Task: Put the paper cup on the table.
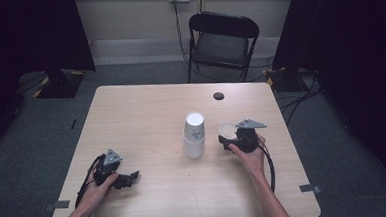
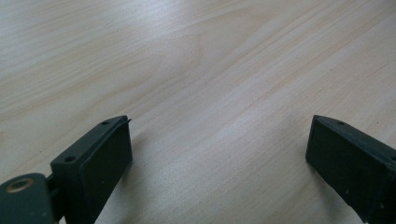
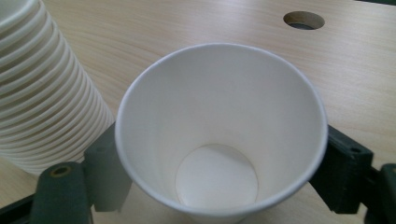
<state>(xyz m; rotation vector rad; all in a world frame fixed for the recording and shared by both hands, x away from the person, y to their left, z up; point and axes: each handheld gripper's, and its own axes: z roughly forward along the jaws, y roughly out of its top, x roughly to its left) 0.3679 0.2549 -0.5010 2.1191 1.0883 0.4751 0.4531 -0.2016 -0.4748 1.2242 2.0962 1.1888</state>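
Note:
A single white paper cup (image 1: pixel 226 130) (image 3: pixel 219 116) sits mouth-up and empty between the jaws of my right gripper (image 1: pixel 226 140) (image 3: pixel 219 175), which is shut on its lower wall. Just to its left stands a tall upside-down stack of white paper cups (image 1: pixel 194 136) (image 3: pixel 42 88), close to the held cup but apart from it. My left gripper (image 1: pixel 130 178) (image 2: pixel 219 154) rests low over the table near the front left, jaws wide open with bare wood between them.
The light wooden table (image 1: pixel 141 116) has a round cable hole (image 1: pixel 219 95) (image 3: pixel 303 19) near its far edge. A black folding chair (image 1: pixel 221 42) stands behind the table. Cables lie on the grey floor at the right.

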